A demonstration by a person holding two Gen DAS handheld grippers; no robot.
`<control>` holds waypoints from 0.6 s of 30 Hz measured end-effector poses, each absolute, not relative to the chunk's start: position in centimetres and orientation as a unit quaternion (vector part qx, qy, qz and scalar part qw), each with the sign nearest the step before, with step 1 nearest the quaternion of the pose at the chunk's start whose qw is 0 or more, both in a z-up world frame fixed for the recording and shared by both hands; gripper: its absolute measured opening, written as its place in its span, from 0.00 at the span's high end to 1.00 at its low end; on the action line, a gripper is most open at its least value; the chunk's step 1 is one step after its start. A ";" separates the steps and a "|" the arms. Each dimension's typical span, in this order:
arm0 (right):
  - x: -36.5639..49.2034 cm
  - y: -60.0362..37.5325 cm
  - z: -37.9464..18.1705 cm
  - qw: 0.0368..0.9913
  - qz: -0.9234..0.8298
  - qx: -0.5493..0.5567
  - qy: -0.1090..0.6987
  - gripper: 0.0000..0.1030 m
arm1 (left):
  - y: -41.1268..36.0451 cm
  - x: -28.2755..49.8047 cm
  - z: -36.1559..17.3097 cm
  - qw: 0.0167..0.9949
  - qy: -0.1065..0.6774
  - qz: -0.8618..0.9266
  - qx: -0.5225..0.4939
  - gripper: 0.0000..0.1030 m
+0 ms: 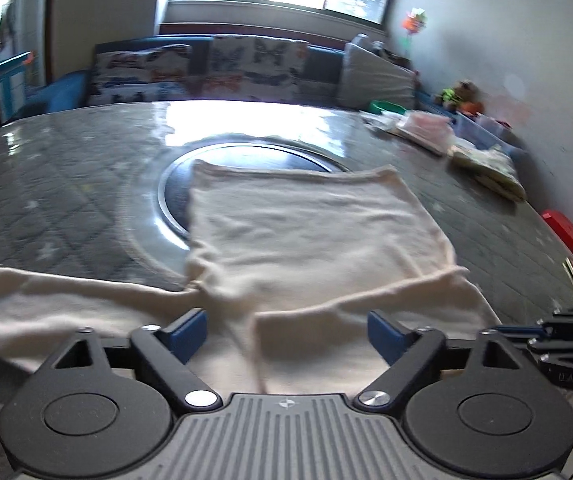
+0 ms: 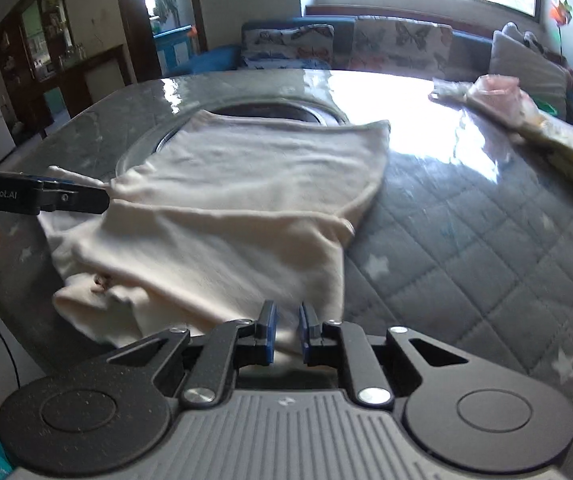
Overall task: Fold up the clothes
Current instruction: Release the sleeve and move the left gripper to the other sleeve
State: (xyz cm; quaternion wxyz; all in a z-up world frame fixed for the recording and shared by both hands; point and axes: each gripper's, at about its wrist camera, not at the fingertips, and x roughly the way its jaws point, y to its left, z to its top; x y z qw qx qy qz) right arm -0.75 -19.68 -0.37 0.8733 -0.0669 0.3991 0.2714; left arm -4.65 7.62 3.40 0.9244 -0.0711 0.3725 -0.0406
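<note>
A cream garment [image 1: 310, 228] lies partly folded on the quilted grey table cover [image 1: 58, 196], its far edge over the round inset. My left gripper [image 1: 288, 334] is open, its blue pads wide apart just above the garment's near edge, holding nothing. My right gripper [image 2: 287, 330] has its pads close together on the garment's near edge [image 2: 286, 336]. The garment [image 2: 246, 200] fills the middle of the right wrist view. The left gripper [image 2: 74, 196] shows there at the garment's left side. The right gripper's body [image 1: 566, 340] shows at the right edge of the left wrist view.
A round dark inset with a metal rim [image 1: 222, 160] sits mid-table. A pile of other clothes and bags [image 2: 526, 120] lies at the table's far right. A red box [image 1: 566, 228] sits at the right edge. A sofa with butterfly cushions [image 1: 206, 68] stands behind.
</note>
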 end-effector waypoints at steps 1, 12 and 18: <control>-0.6 -19.7 -0.1 0.876 0.273 -0.067 0.392 0.89 | 7.4 -4.5 3.2 0.923 0.375 -0.047 -0.072 0.27; 4.7 -16.9 -0.9 0.886 0.277 -0.077 0.364 0.90 | 7.0 -3.2 1.4 0.916 0.389 -0.062 -0.073 0.51; 4.3 -17.2 -0.8 0.889 0.278 -0.073 0.356 0.89 | 7.7 -3.5 1.6 0.920 0.379 -0.061 -0.084 0.53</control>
